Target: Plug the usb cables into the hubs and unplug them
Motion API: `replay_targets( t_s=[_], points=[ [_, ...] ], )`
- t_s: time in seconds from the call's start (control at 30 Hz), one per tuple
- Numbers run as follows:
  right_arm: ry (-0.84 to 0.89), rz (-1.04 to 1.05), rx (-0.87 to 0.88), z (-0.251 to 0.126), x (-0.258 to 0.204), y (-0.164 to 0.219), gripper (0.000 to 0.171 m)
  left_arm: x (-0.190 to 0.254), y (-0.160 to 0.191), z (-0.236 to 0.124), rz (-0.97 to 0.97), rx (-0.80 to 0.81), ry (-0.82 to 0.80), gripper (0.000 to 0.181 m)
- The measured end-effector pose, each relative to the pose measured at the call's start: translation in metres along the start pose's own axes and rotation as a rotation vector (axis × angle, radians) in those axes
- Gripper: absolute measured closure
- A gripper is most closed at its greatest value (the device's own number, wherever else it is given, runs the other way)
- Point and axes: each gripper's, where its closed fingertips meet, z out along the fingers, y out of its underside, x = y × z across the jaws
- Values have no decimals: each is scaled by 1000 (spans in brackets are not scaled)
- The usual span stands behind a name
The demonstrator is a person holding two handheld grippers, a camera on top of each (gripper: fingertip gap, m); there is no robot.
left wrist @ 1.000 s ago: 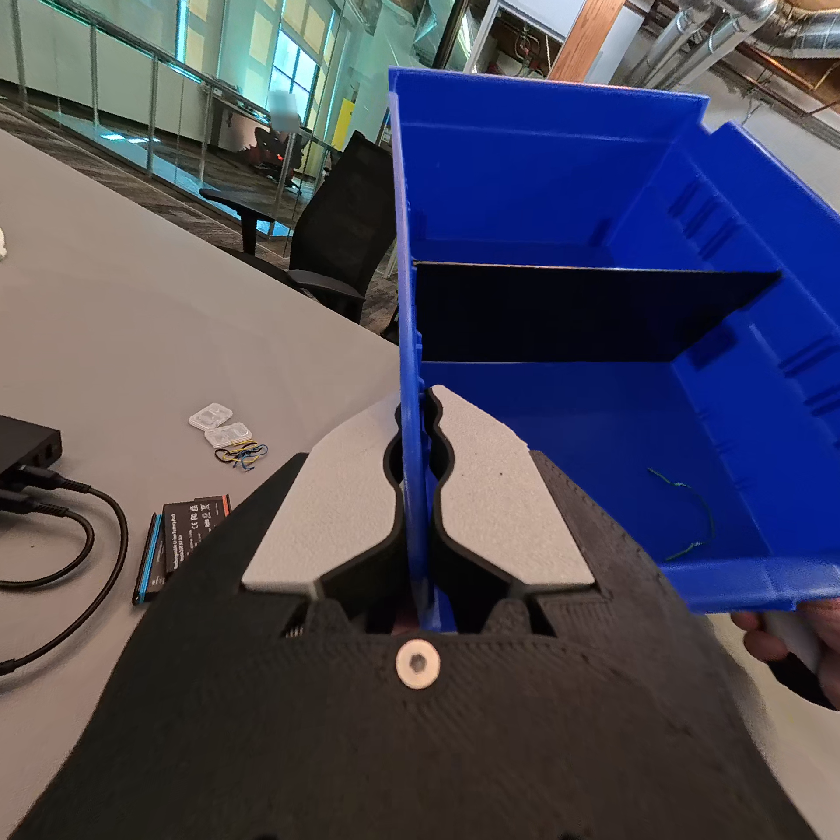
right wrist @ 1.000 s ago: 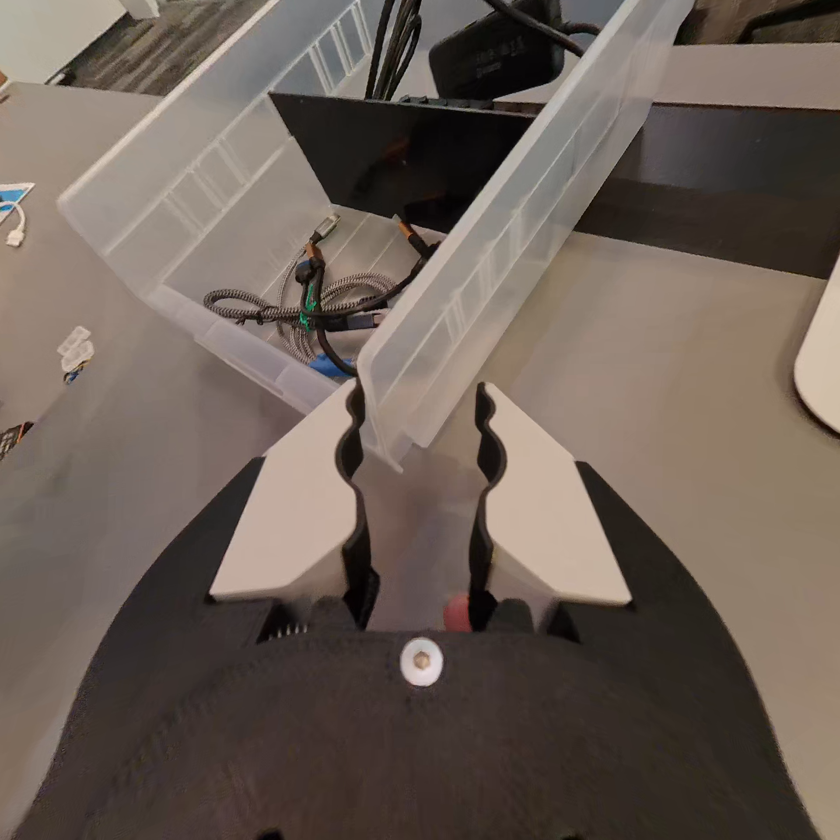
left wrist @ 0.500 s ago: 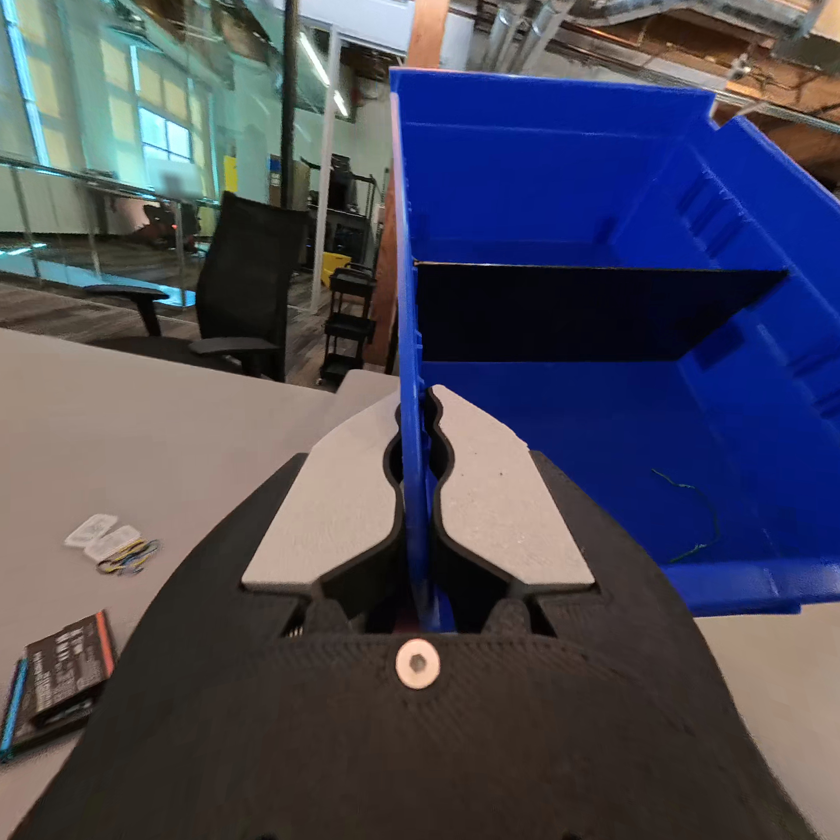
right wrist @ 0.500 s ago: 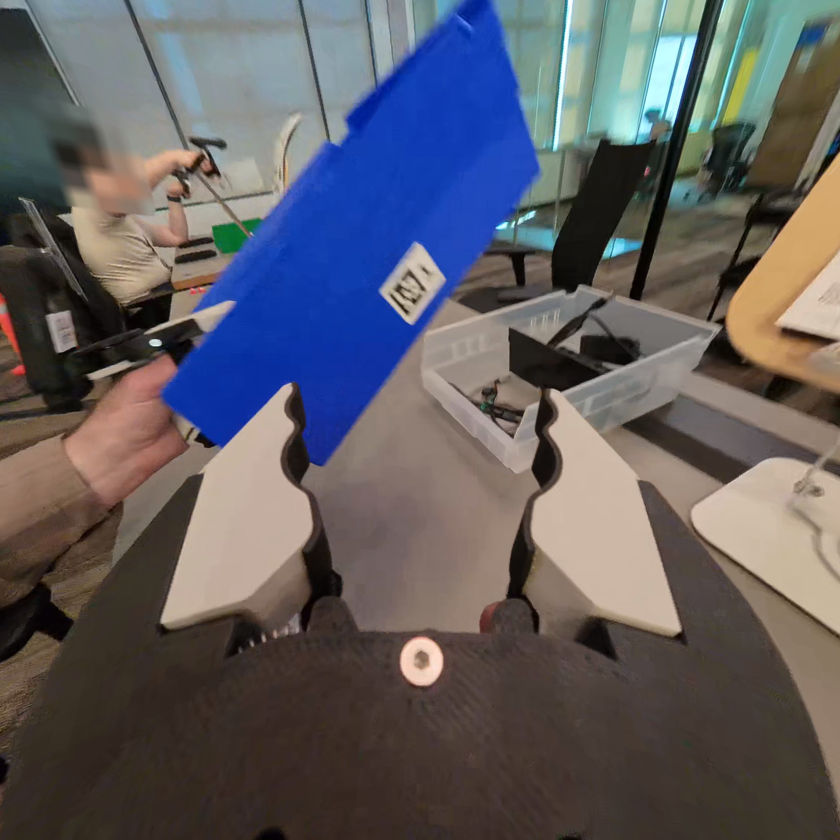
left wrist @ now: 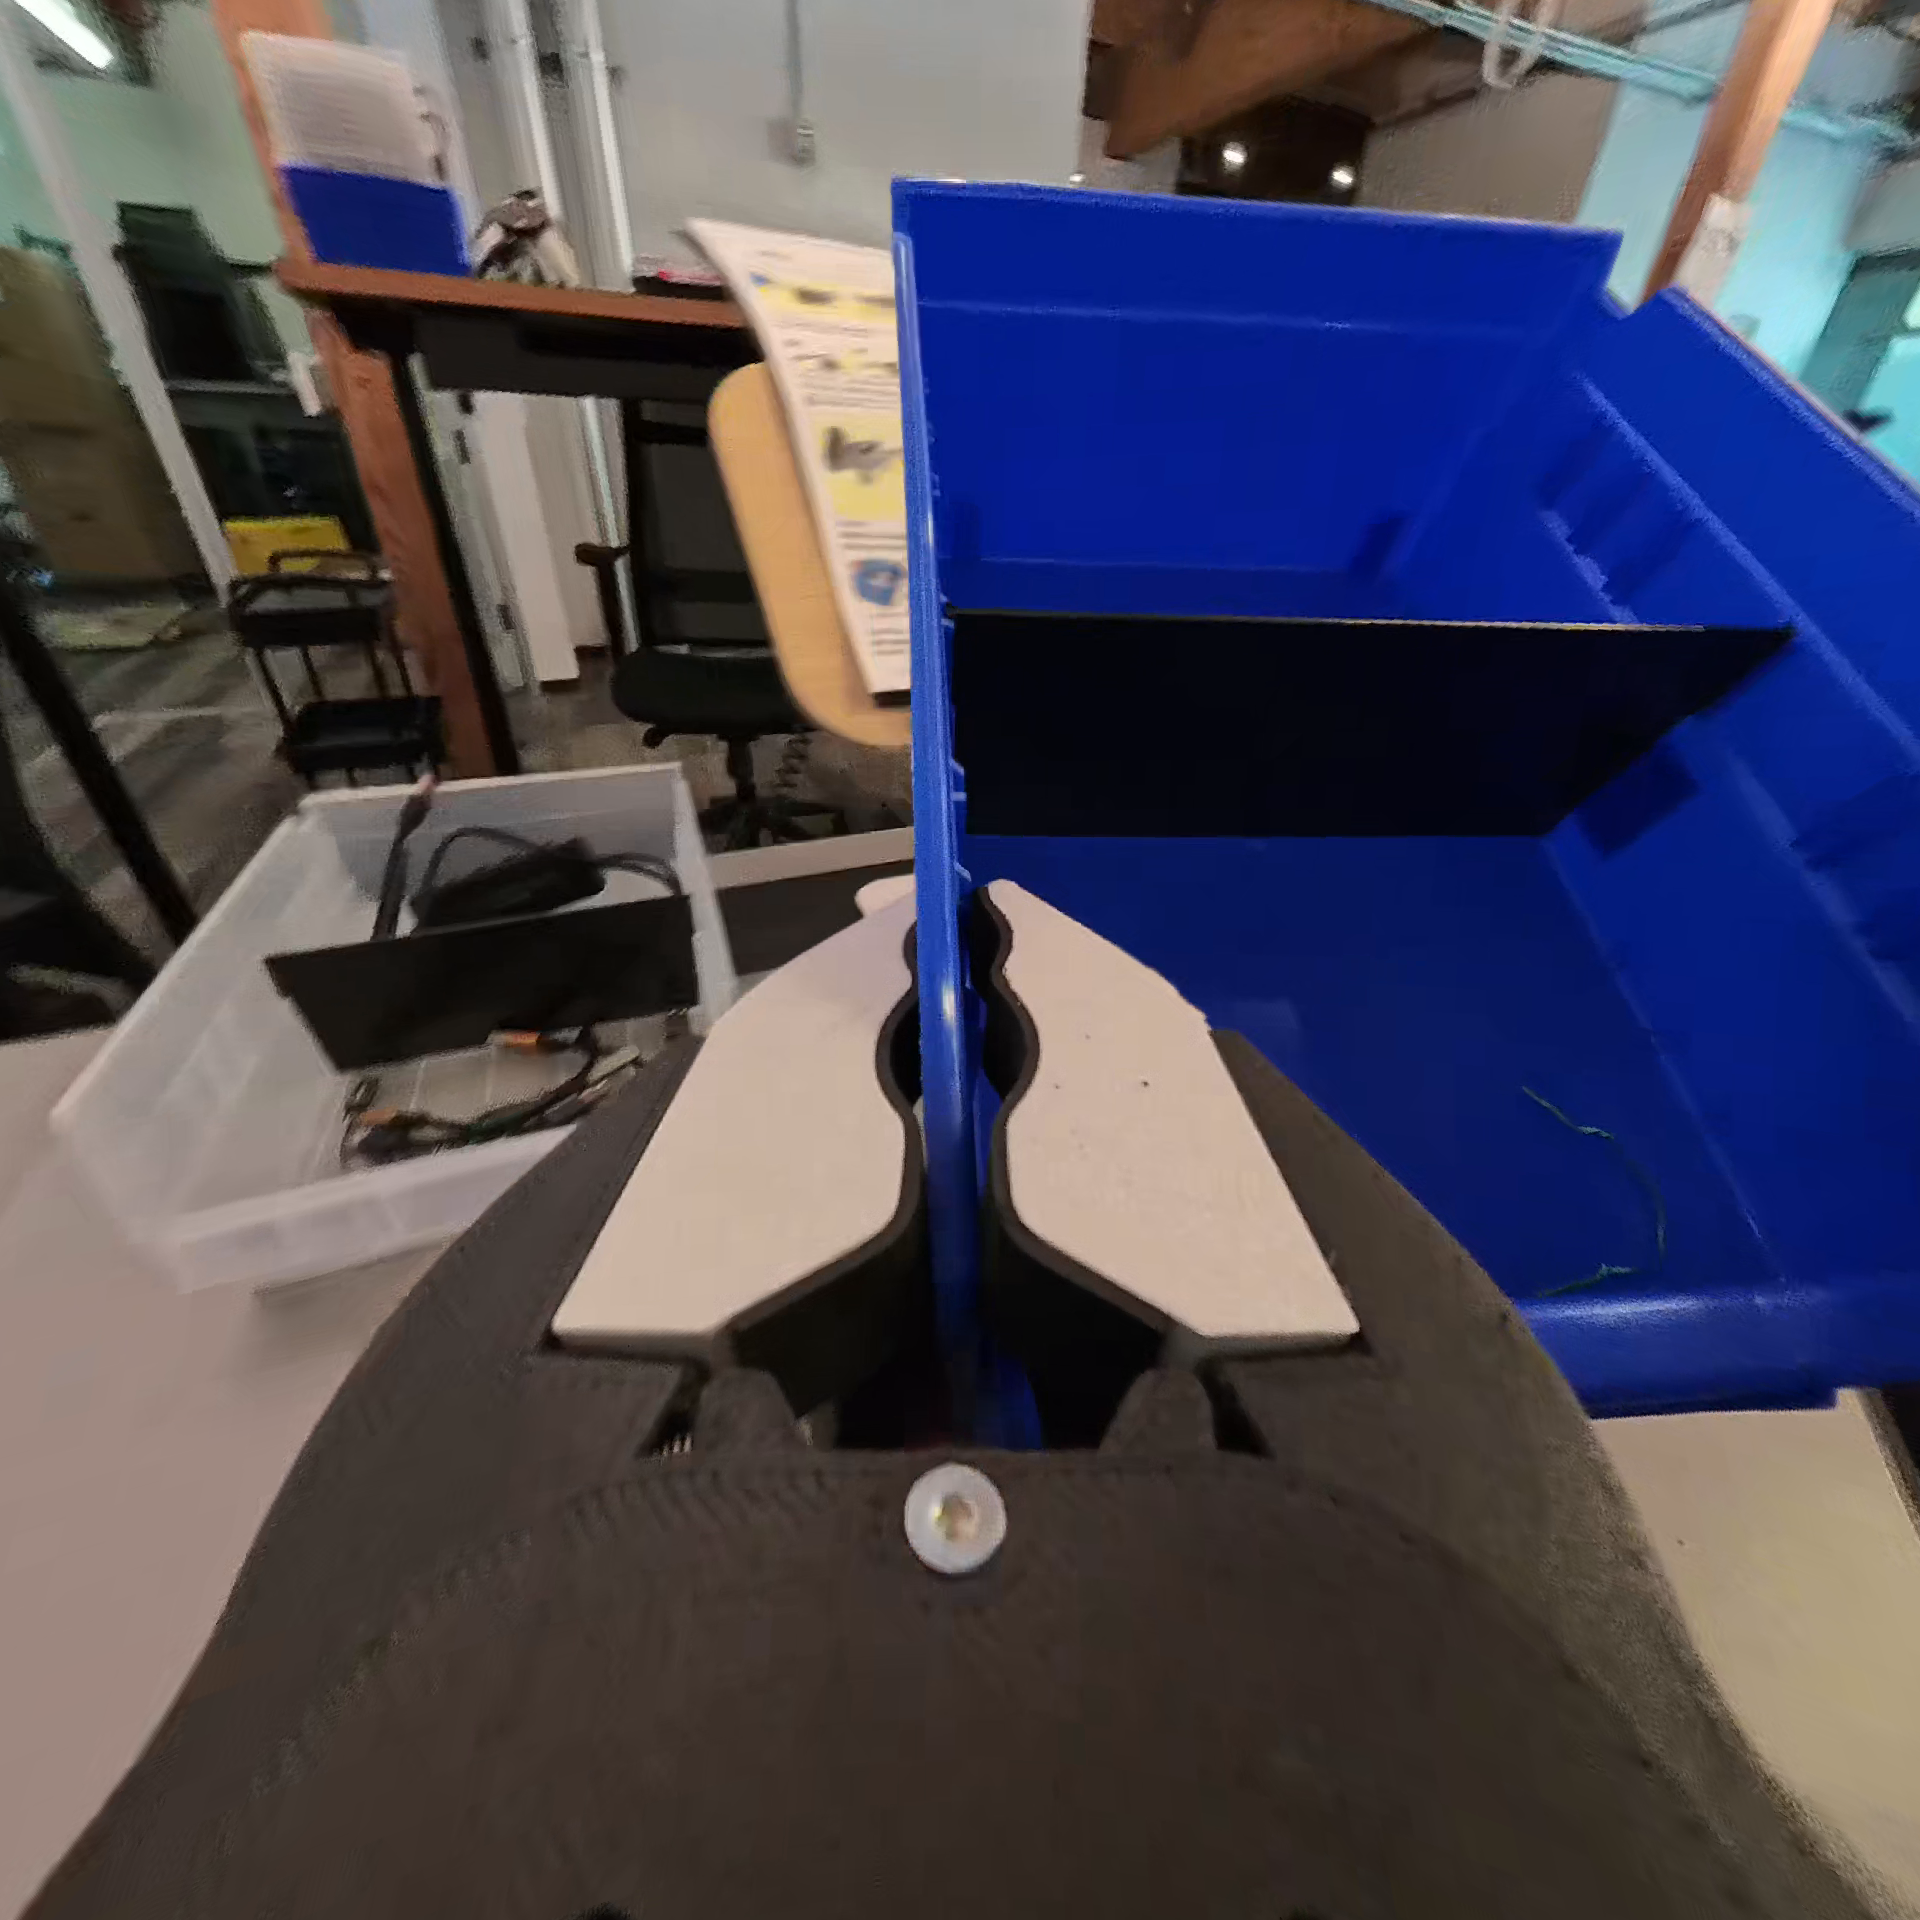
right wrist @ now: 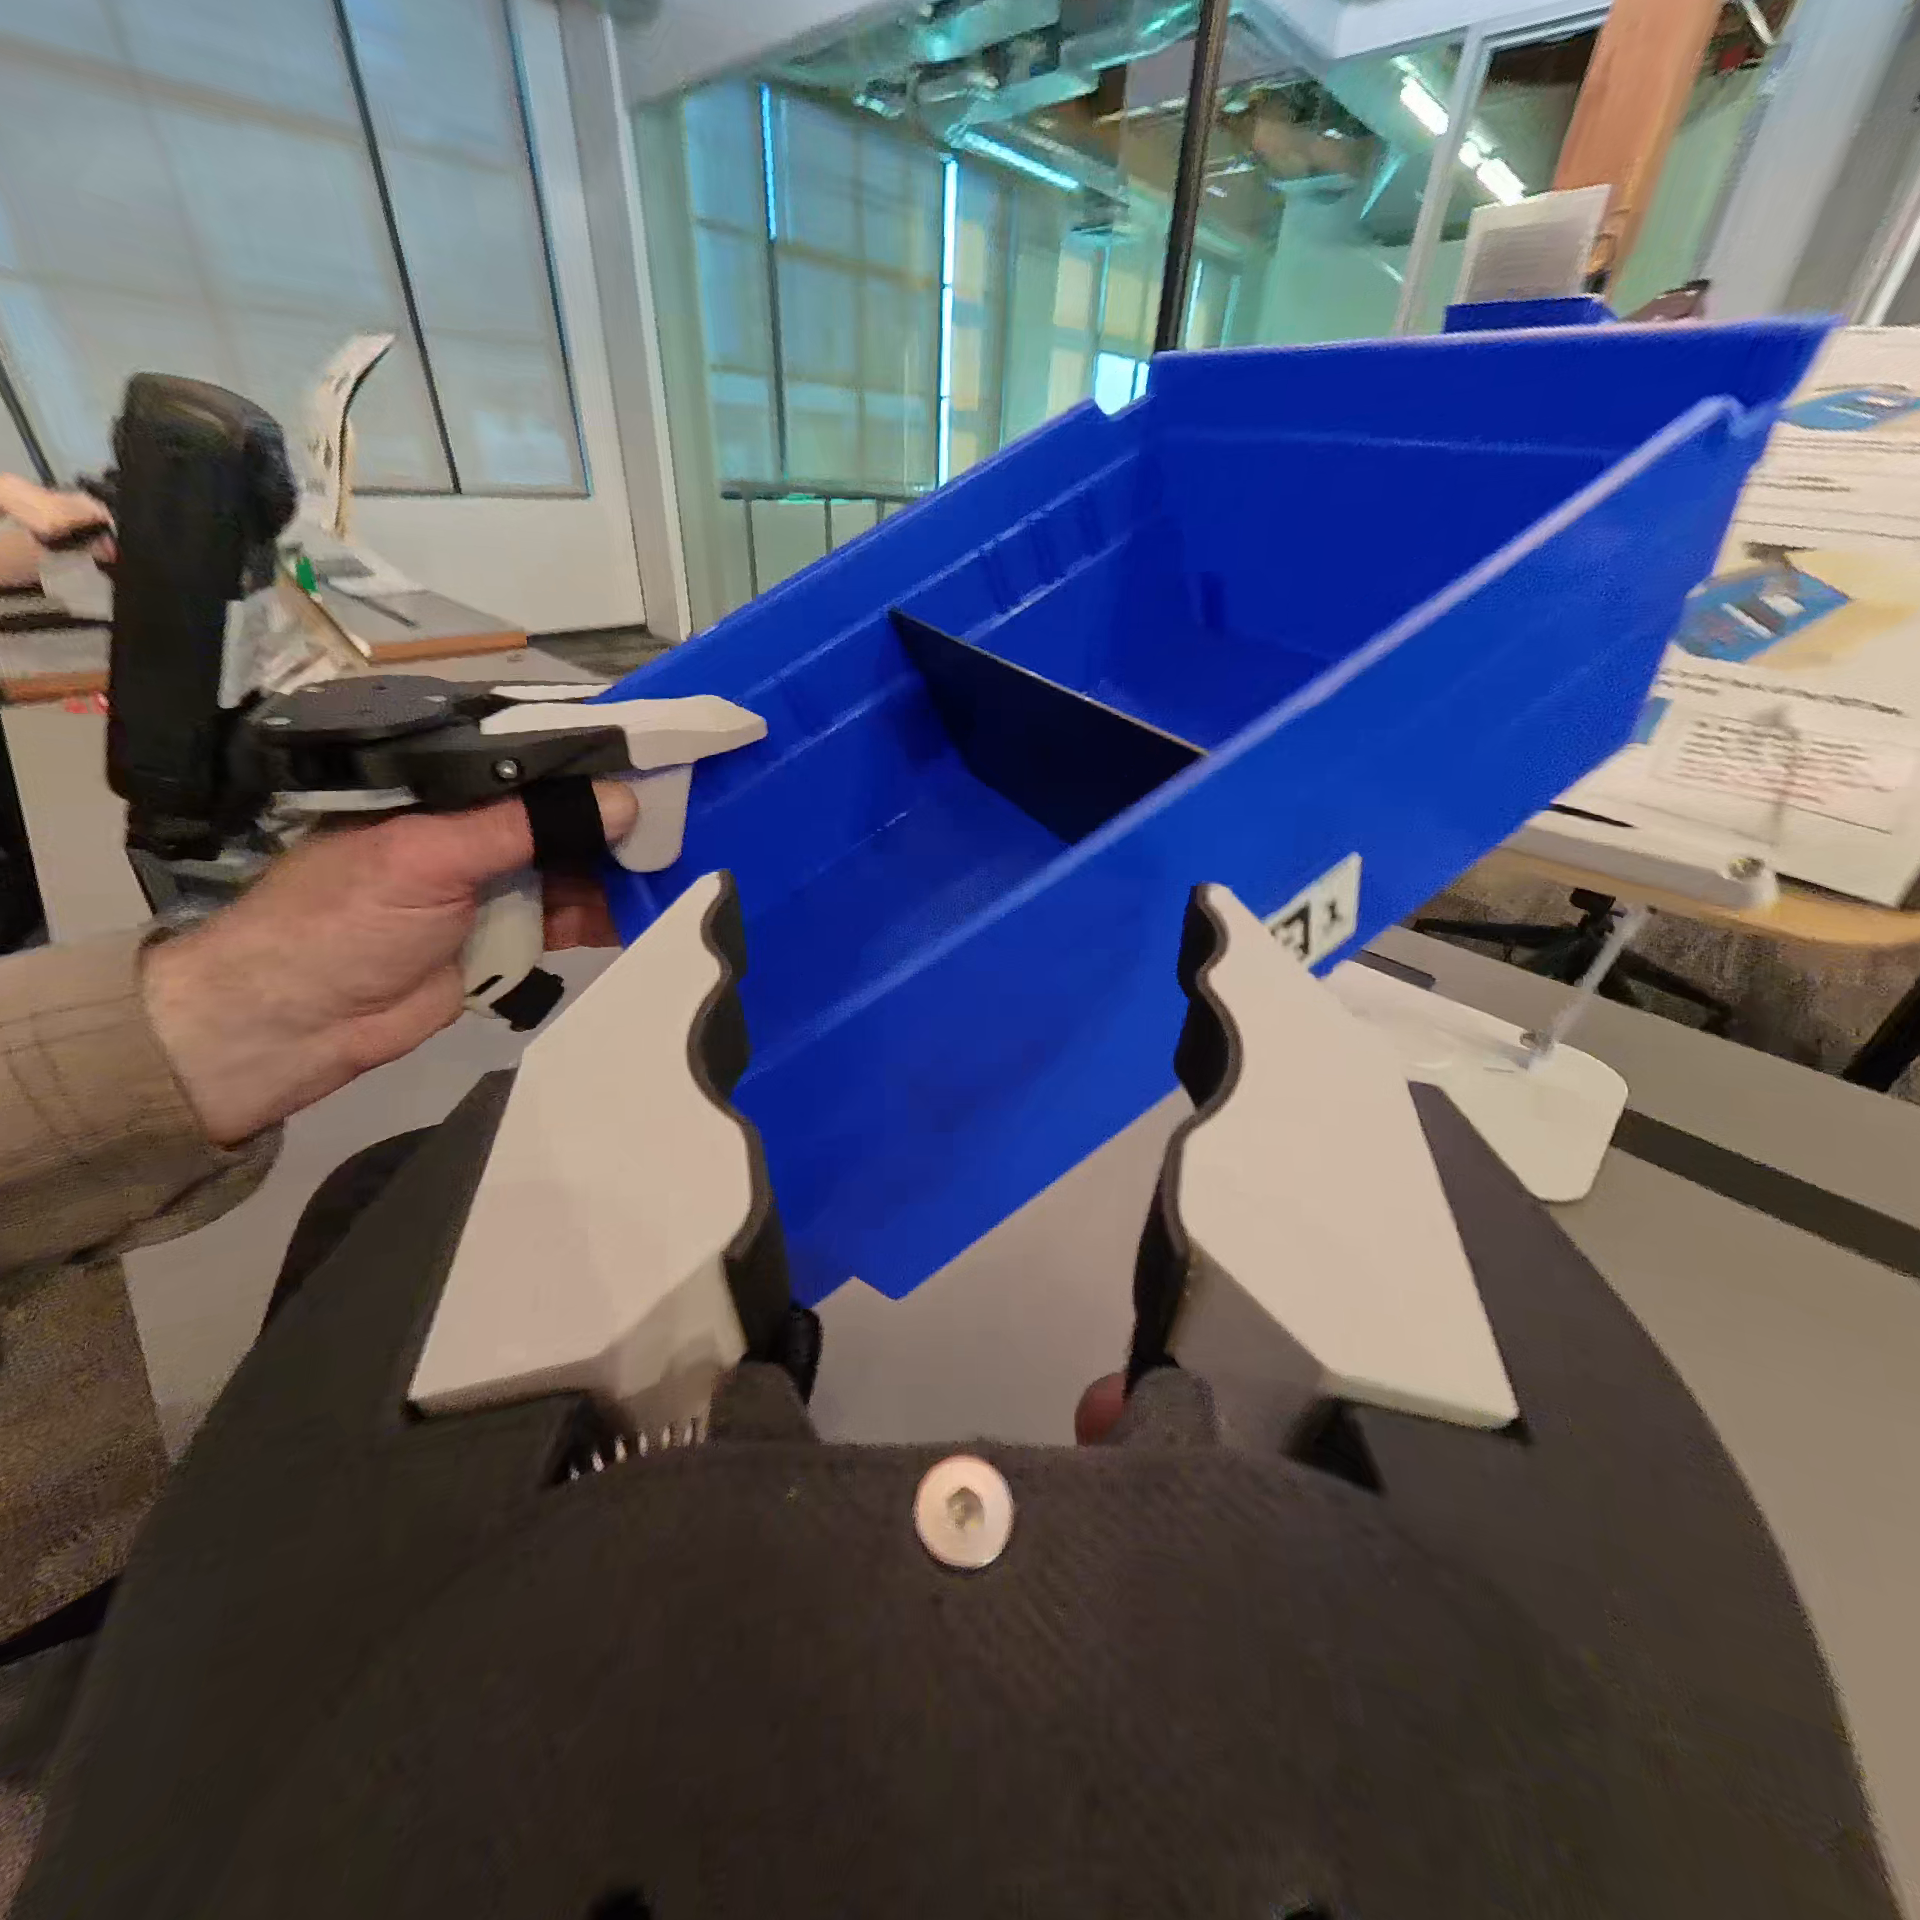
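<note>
Our left gripper, white-fingered on a black printed body, is clamped on the side wall of a deep blue plastic bin, which we hold raised and tilted above the grey table. From the right wrist view we see that same left gripper gripped by a hand in a tan sleeve, pinching the near end of the bin. Our right gripper stands with its fingers wide apart and nothing between them; the bin's lower corner hangs just beyond them. Item: one black flat divider crossing the bin's middle. Item: one thin green wire twist on the bin's floor, near compartment. Item: one clear plastic tub resting on the table to the left, with its own black divider; black and braided usb cables lie in its near section, and a black hub-like box with cords in its far section. Item: one white label on the bin's outer wall.
</note>
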Motion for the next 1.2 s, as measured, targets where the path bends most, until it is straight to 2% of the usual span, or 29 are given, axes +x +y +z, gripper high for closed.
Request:
replay_targets(
  t_s=[0.07, 0.17, 0.27, 0.5, 0.67, 0.9, 1.2],
  points=[
    [29, 43, -2, -20, 14, 3, 89, 28, -2, 17, 49, -35, 61, 178],
    [85, 83, -24, -48, 40, 9, 82, 66, 1, 45, 68, -67, 151, 177],
    [131, 141, -6, -75, 65, 10, 82, 104, 11, 73, 43, -113, 244, 177],
    [296, 221, -56, -123, 129, 33, 70, 188, 43, 138, 28, -226, 396, 178],
    [390, 286, -77, -149, 180, 51, 71, 237, 70, 179, 10, -309, 465, 177],
    [455, 372, -130, -168, 242, 82, 69, 283, 105, 223, 11, -387, 489, 176],
    [484, 448, -194, -177, 298, 122, 68, 312, 142, 258, 21, -465, 474, 172]
  ],
)
